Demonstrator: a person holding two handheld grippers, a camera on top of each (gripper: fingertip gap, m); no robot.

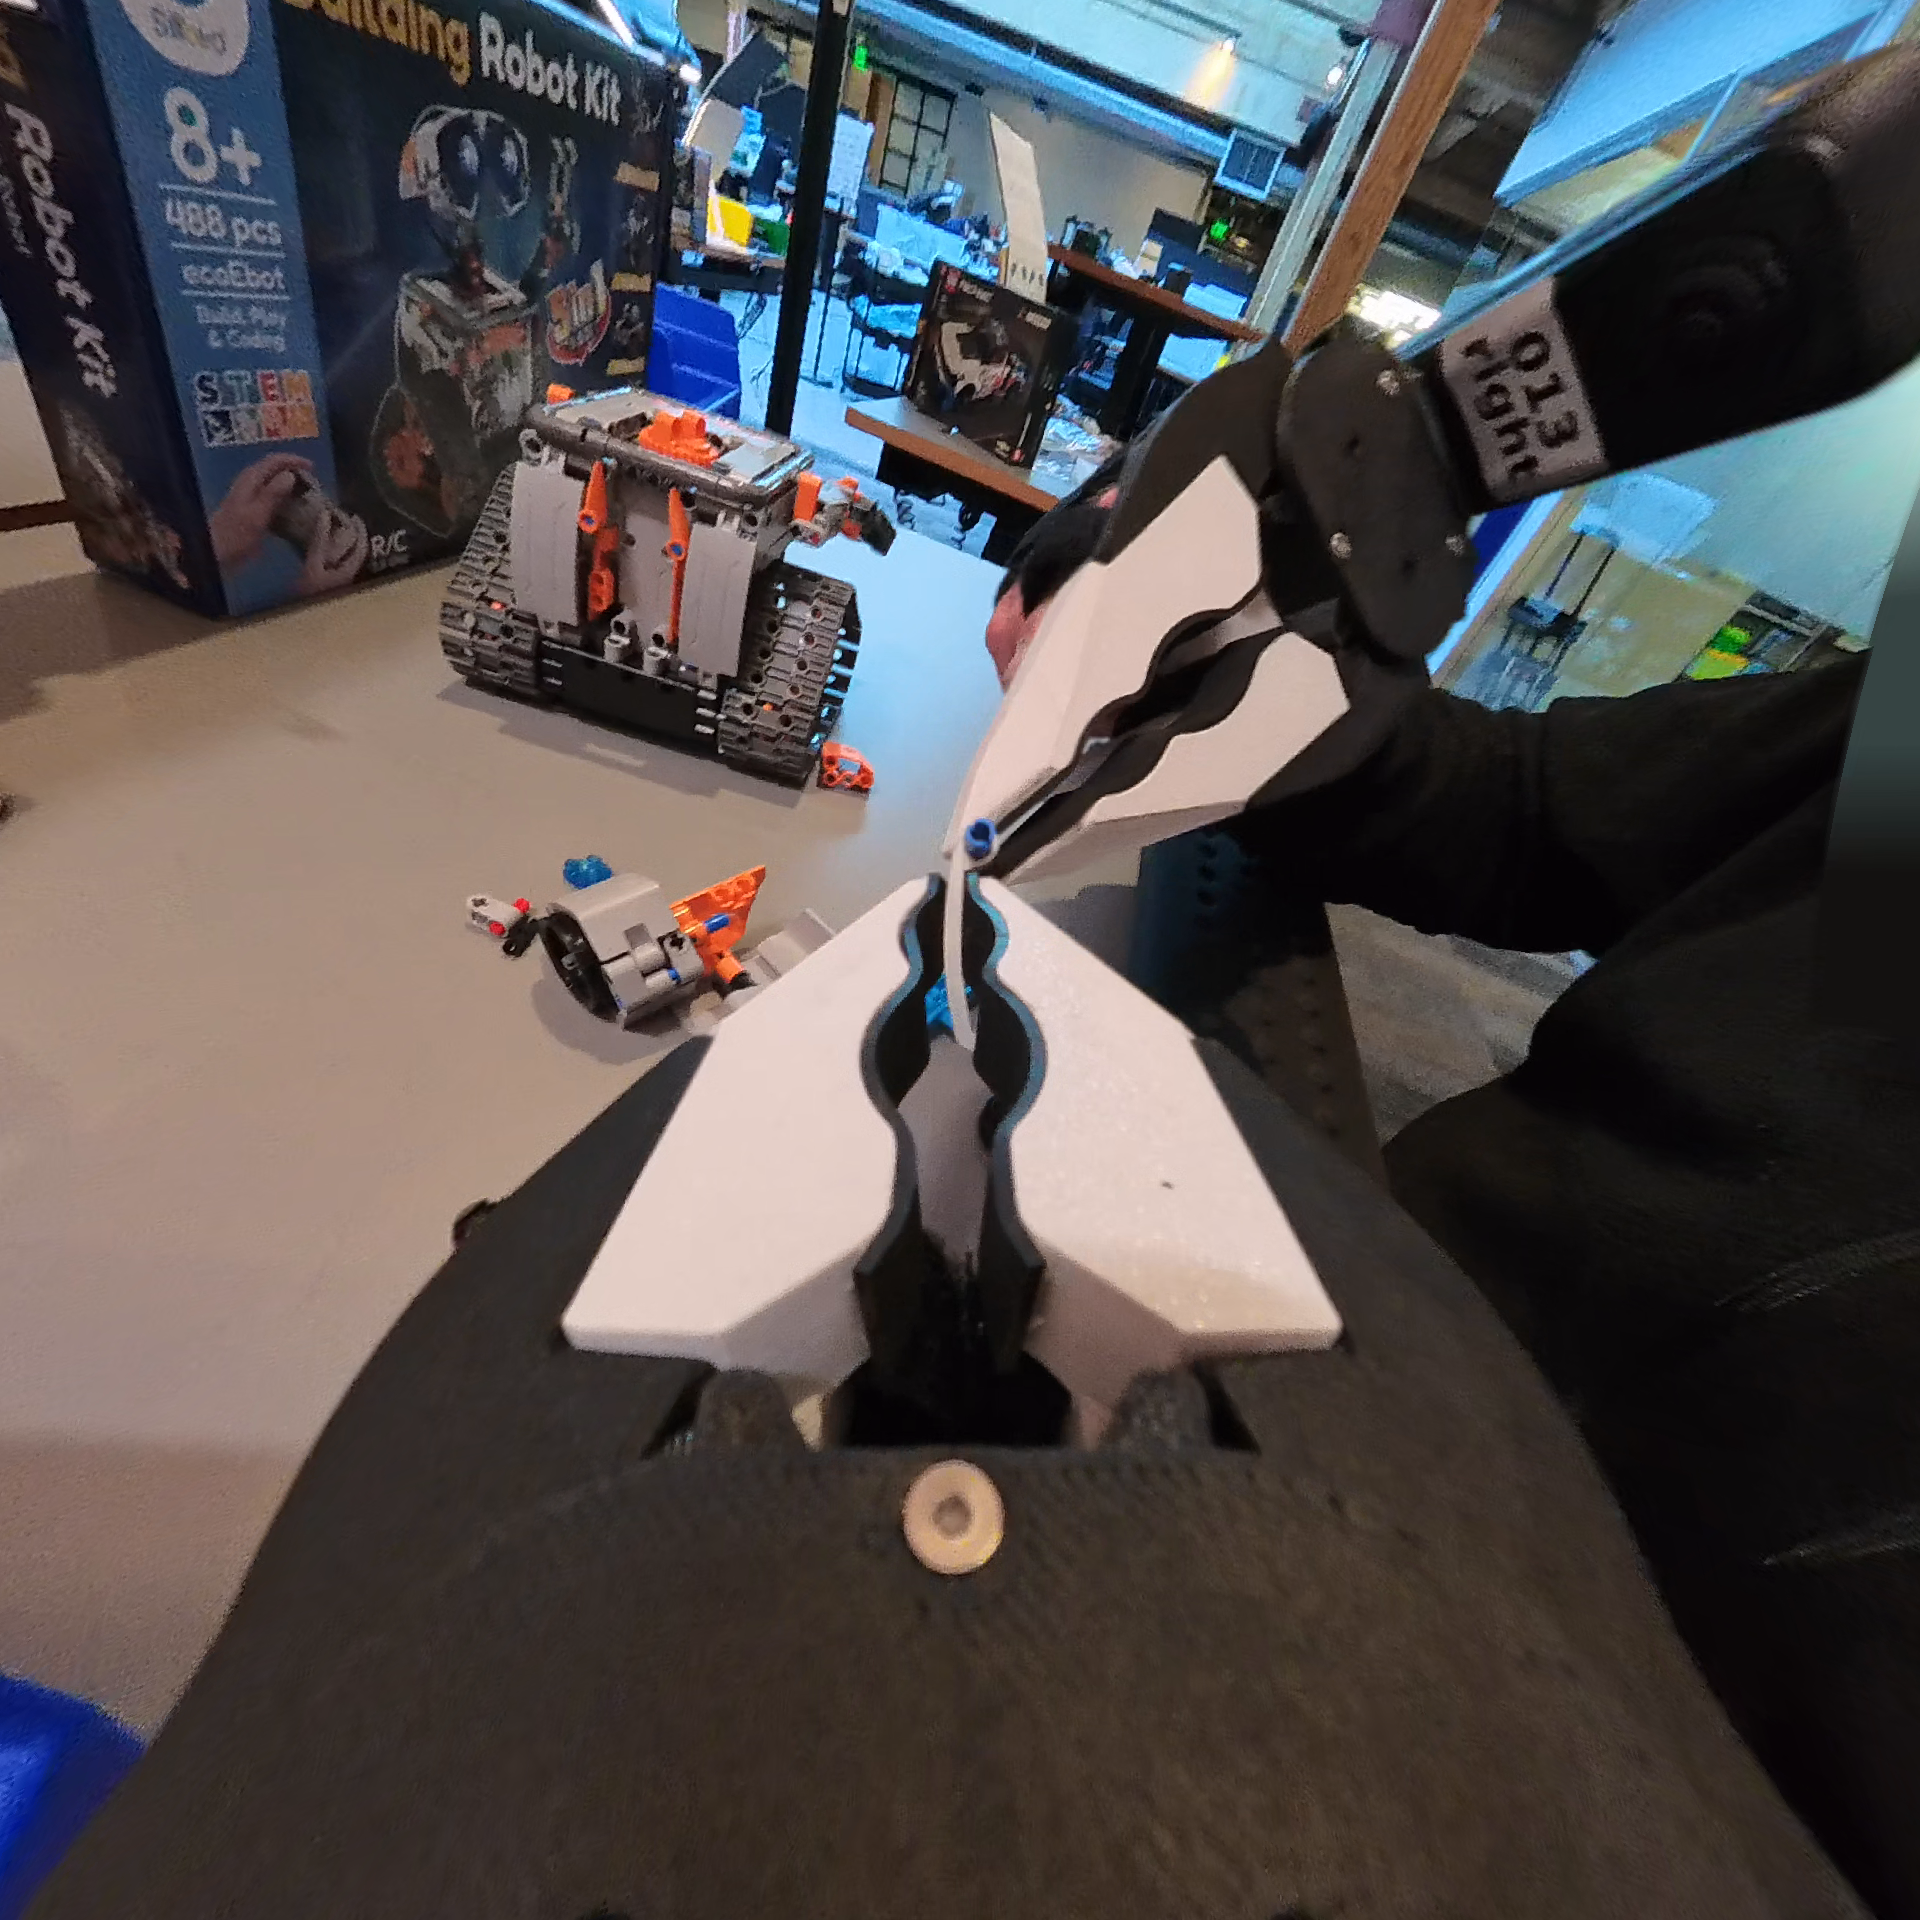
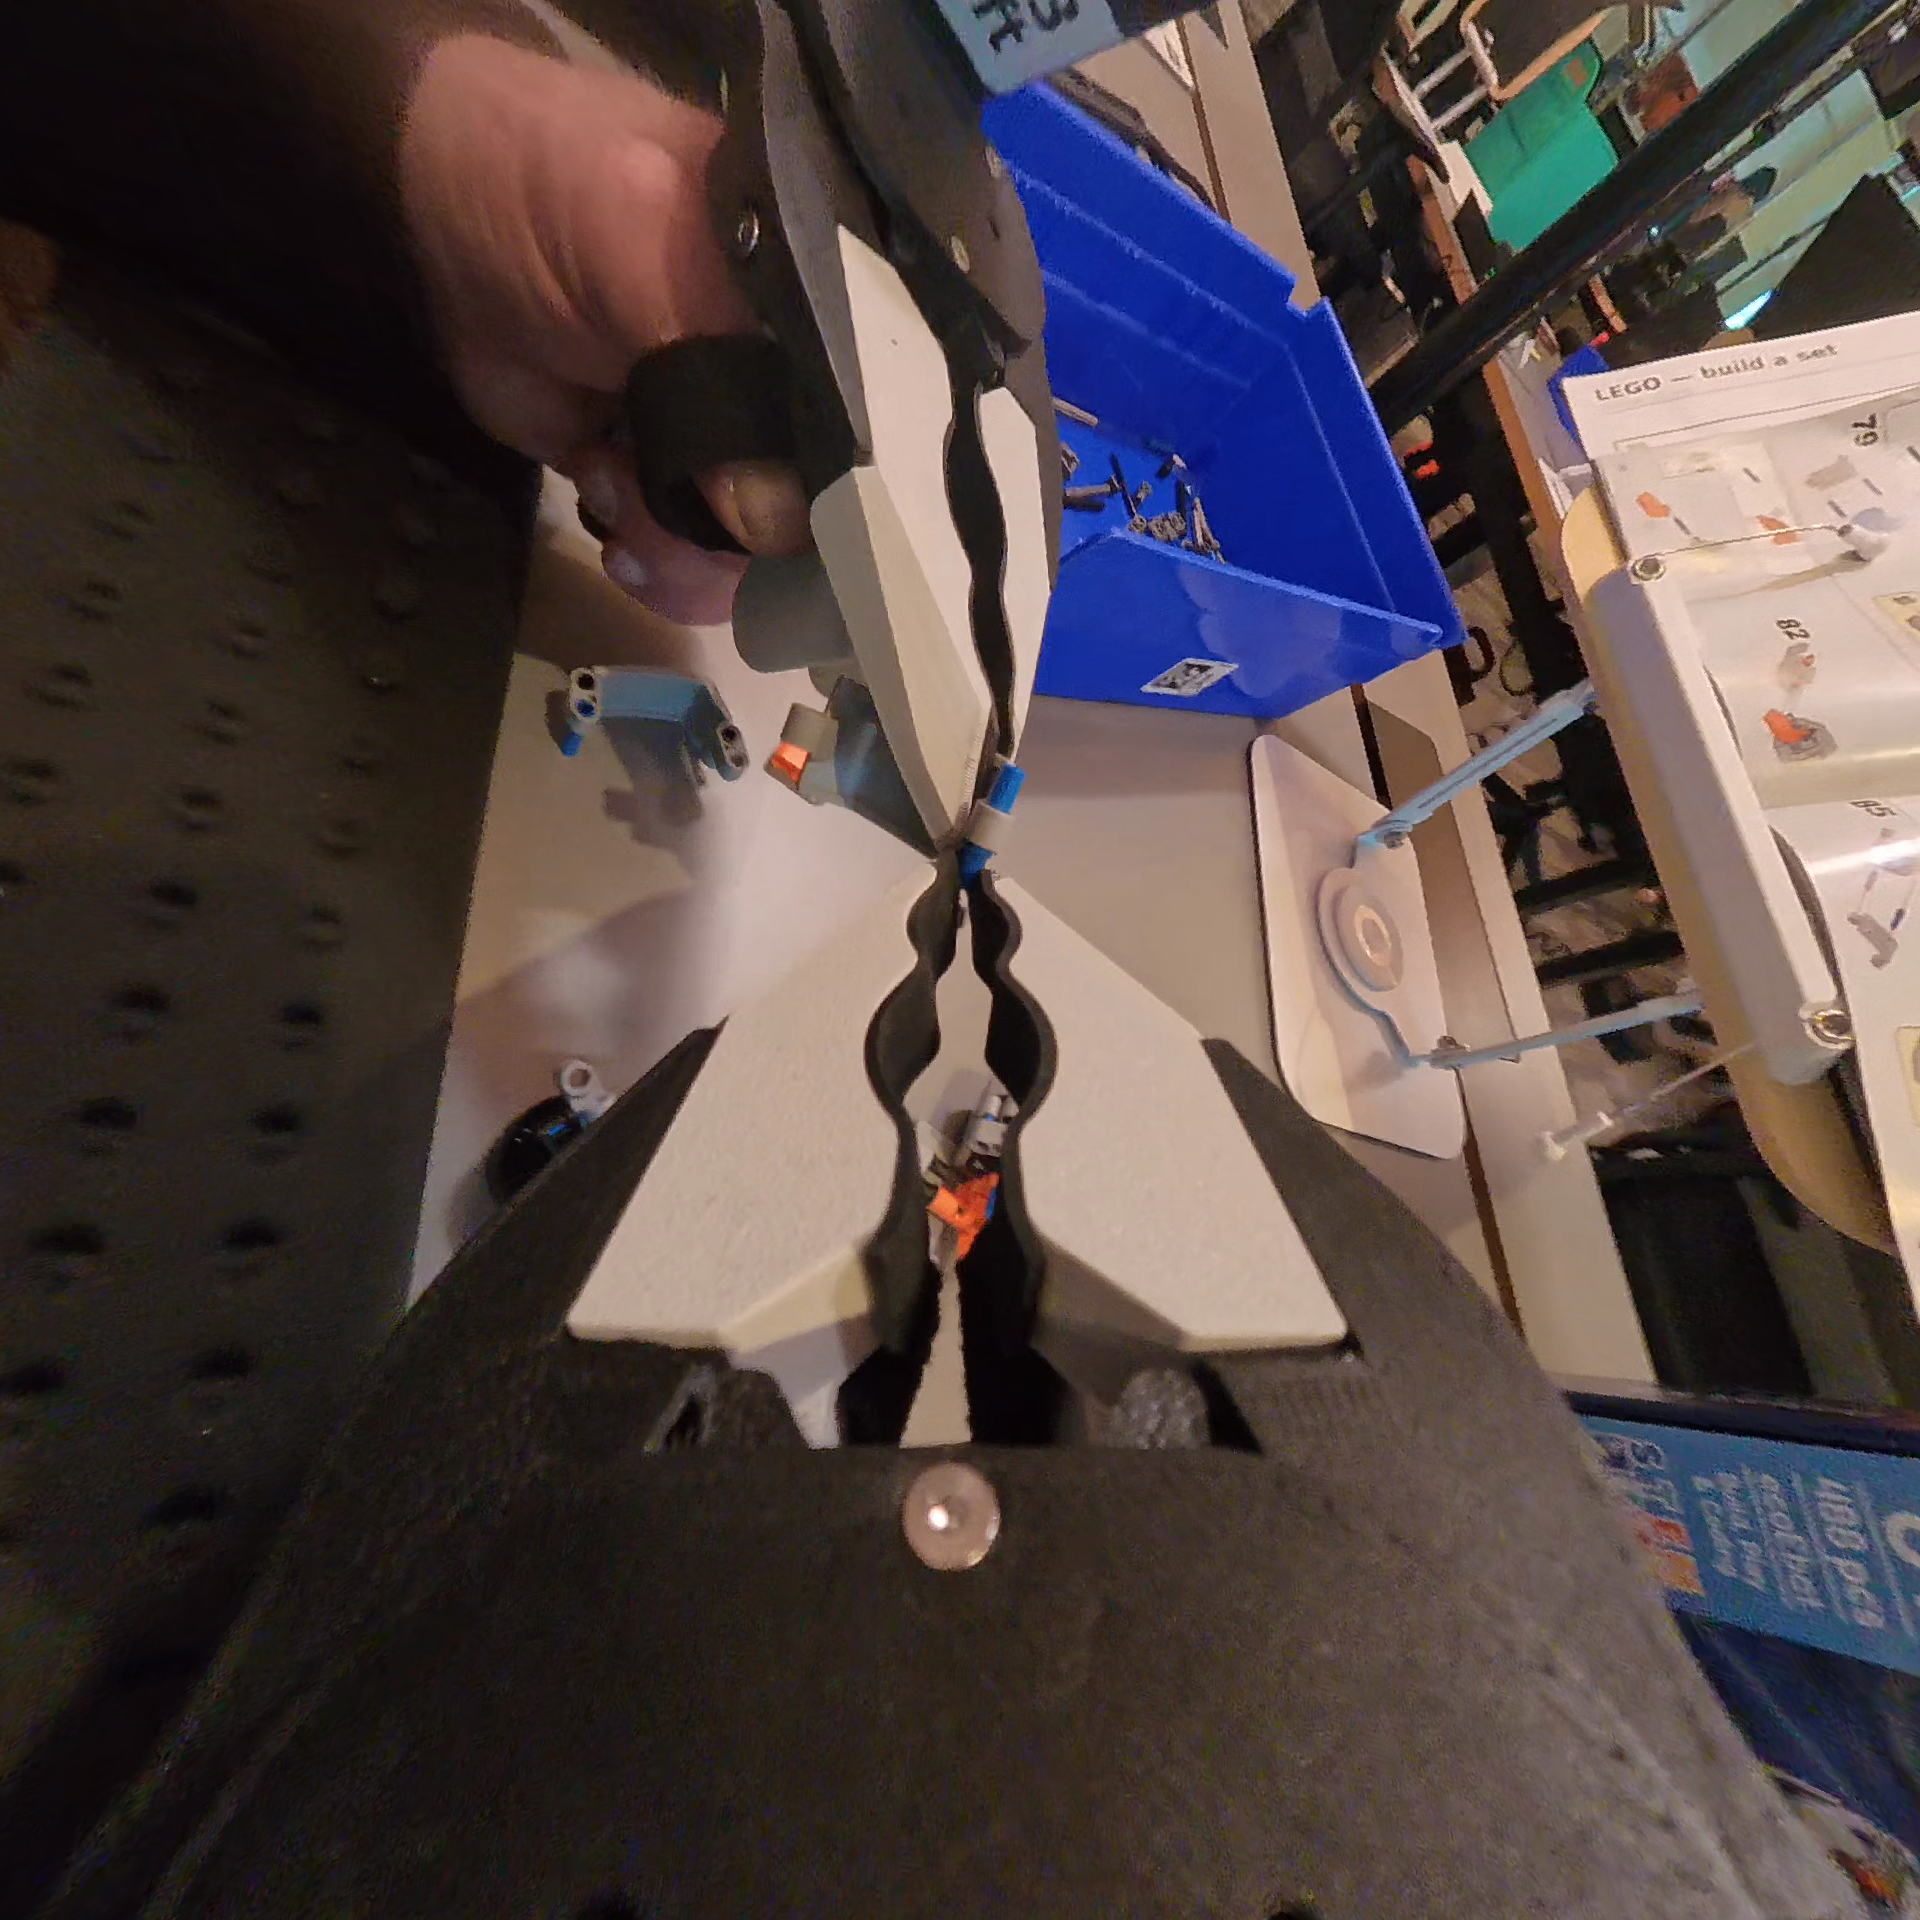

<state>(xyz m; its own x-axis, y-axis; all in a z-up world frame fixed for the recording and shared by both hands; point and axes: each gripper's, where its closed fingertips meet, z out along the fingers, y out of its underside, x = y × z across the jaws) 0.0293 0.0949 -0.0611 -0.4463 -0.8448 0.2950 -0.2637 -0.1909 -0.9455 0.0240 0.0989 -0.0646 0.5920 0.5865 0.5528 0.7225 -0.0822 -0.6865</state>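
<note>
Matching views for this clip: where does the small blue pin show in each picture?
Left wrist view: blue pin just above centre, at the right tongs' tip.
Right wrist view: just above centre, at the same tongs' tip.
Shared landmark: blue robot kit box.

Glossy blue plastic bin (image 2: 1226,436), matt grainy black claw (image 2: 961,883) body, smooth grey tabletop (image 1: 260,935).
</note>
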